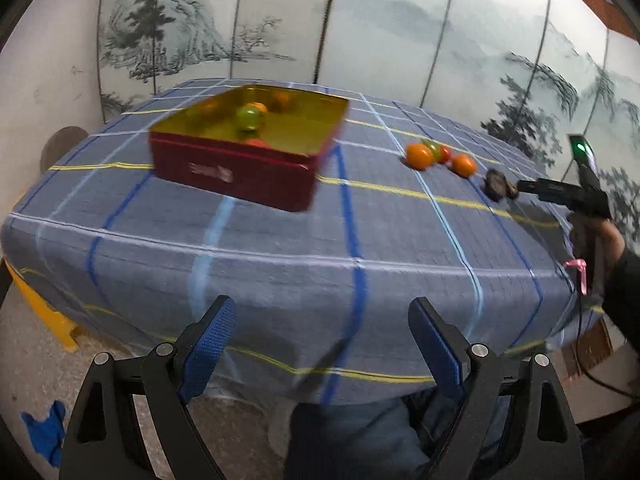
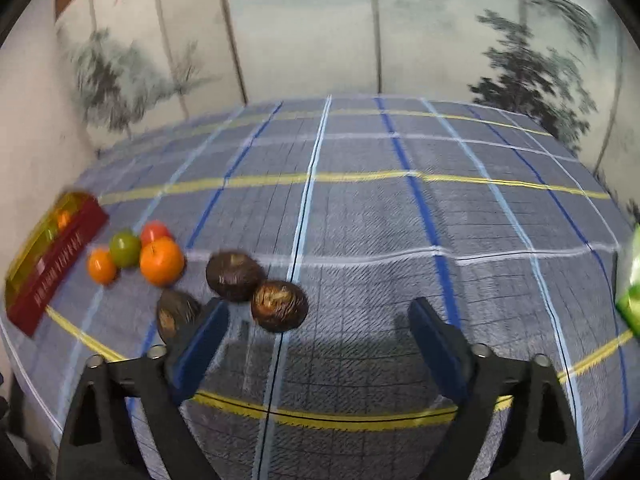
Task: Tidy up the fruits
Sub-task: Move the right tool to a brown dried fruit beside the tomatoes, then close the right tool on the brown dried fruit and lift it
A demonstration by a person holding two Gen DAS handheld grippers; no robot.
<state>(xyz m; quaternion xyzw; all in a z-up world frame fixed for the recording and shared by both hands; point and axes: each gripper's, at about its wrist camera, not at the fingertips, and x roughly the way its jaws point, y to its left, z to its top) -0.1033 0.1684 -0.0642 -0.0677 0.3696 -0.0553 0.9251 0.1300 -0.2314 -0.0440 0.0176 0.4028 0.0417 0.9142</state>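
Note:
A red tin box with a gold inside holds a green fruit and orange fruits; it also shows at the left edge of the right wrist view. On the cloth lie two oranges, a green fruit, a red fruit and three dark brown fruits. My right gripper is open, just above the cloth, with the brown fruits at its left finger. It shows in the left wrist view. My left gripper is open and empty, off the table's near edge.
The table carries a blue plaid cloth. A painted folding screen stands behind it. A green packet lies at the table's right edge. A yellow object sits on the floor at the left.

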